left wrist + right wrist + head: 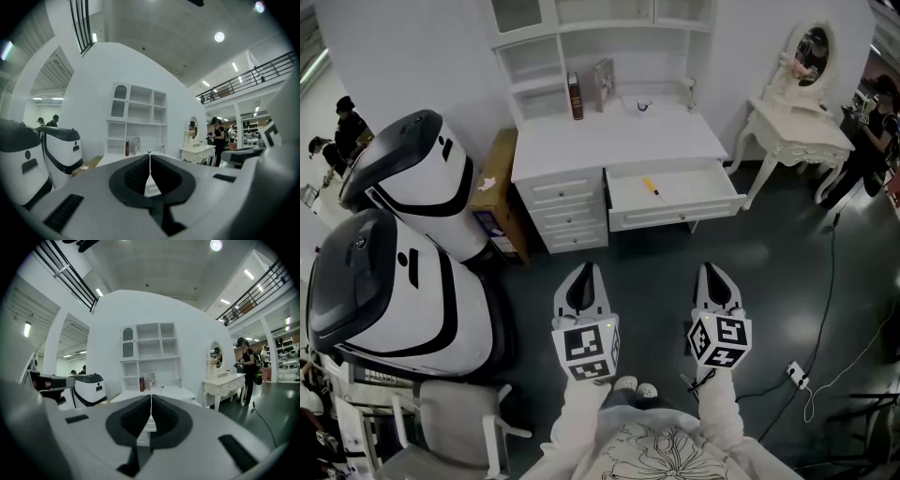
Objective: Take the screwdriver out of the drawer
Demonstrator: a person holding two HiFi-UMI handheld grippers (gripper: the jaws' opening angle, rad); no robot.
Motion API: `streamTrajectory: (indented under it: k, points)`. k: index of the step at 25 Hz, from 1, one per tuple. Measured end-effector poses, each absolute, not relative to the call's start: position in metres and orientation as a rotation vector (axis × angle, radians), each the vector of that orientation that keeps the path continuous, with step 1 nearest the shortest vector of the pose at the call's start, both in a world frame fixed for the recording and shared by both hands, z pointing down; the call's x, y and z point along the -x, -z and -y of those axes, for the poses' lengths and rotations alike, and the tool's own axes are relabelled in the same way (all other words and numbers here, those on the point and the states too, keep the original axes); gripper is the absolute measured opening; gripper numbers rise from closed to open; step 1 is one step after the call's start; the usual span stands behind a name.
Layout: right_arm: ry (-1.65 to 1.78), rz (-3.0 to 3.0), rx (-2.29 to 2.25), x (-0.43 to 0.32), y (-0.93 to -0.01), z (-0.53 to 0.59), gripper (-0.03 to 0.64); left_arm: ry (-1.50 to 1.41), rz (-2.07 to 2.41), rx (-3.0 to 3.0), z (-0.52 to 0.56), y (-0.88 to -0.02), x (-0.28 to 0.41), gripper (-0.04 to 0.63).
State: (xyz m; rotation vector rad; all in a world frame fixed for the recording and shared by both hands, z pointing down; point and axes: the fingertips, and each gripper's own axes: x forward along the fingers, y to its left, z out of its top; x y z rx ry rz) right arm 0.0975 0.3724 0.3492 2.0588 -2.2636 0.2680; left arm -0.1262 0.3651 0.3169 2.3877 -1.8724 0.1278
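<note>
left hand-held gripper (587,274) is held ahead and to the left of the person's shoes (635,385), jaws pressed together with nothing between them; right hand-held gripper (711,272) ahead and to the right of the shoes, jaws likewise closed and empty; both point forward, side by side, apart; pale sleeves (581,412) flank the shoes

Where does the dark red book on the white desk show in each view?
Head view: dark red book upper centre, on the white desk.
Left gripper view: book left of centre.
Right gripper view: book left of centre.
Shared landmark: white dressing table with oval mirror.
</note>
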Motion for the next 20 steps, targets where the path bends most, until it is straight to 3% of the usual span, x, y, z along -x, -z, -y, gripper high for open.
streamTrajectory:
  k: [20]
  points:
    - [-0.355,2.213,-2.086,-0.087,-0.38,-0.32,0.005,-0.181,1.813,-2.399,-0.306,-0.345,0.139,0.008]
